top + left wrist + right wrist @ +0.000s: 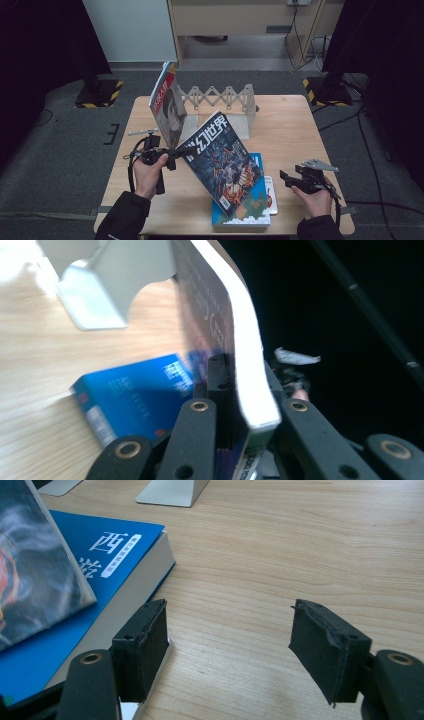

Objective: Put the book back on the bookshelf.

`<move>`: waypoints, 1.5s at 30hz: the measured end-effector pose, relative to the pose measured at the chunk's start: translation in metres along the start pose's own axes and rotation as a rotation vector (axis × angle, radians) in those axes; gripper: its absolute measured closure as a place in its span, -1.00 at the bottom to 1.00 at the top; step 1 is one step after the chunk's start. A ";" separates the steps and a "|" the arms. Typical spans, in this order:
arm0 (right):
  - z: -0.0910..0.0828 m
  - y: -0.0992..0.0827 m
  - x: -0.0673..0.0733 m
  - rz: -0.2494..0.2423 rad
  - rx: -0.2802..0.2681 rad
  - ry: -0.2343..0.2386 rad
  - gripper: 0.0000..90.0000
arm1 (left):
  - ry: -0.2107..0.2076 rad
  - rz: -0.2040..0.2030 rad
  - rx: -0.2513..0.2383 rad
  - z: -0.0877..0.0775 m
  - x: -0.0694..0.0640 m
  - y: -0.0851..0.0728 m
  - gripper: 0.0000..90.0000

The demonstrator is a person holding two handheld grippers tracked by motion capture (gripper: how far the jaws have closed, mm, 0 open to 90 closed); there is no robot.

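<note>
Left gripper (pixel 176 156) clamps magazine (pixel 222 162); blue book (pixel 250 210) beneath, rack (pixel 220 97) apparently behind.

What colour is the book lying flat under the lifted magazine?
Blue book, white lettering; clearest in the right gripper view.

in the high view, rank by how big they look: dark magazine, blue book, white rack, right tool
1. Dark magazine, though it is lifted nearer the camera.
2. White rack and blue book: unsure, the book is partly covered.
3. Right tool.

Magazine (pixel 250 365) in gripper (pixel 245 415) grip
</note>
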State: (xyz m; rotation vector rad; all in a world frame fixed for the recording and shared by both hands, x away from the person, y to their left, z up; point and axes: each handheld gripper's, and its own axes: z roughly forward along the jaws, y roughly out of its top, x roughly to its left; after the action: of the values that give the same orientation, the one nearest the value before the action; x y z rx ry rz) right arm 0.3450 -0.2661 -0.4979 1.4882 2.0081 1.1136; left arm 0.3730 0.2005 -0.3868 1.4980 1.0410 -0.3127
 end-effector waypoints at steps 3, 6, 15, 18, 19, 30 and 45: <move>0.000 0.000 -0.003 0.006 -0.002 -0.008 -0.31 | 0.034 0.038 -0.012 -0.003 -0.009 0.010 0.82; -0.001 0.000 -0.005 0.003 -0.004 -0.014 -0.32 | 0.054 0.066 -0.040 -0.008 -0.016 0.020 0.82; 0.001 -0.002 -0.011 -0.002 0.010 -0.044 -0.40 | 0.196 0.172 -0.119 -0.030 -0.031 0.050 0.82; 0.002 -0.004 -0.014 -0.013 0.026 -0.062 -0.42 | 0.241 0.191 -0.145 -0.038 -0.032 0.055 0.82; 0.002 -0.004 -0.015 -0.014 0.032 -0.066 -0.42 | 0.259 0.191 -0.154 -0.041 -0.032 0.057 0.82; 0.007 -0.007 -0.020 -0.010 0.061 -0.078 -0.42 | 0.385 0.246 -0.198 -0.065 -0.038 0.077 0.82; 0.009 -0.007 -0.021 -0.018 0.062 -0.075 -0.42 | 0.579 0.310 -0.255 -0.068 -0.039 0.106 0.82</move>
State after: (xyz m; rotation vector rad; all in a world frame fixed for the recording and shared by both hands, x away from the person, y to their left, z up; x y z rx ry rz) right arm 0.3542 -0.2828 -0.5114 1.5167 2.0178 0.9815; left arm 0.4049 0.2588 -0.2734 1.5177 1.2158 0.4855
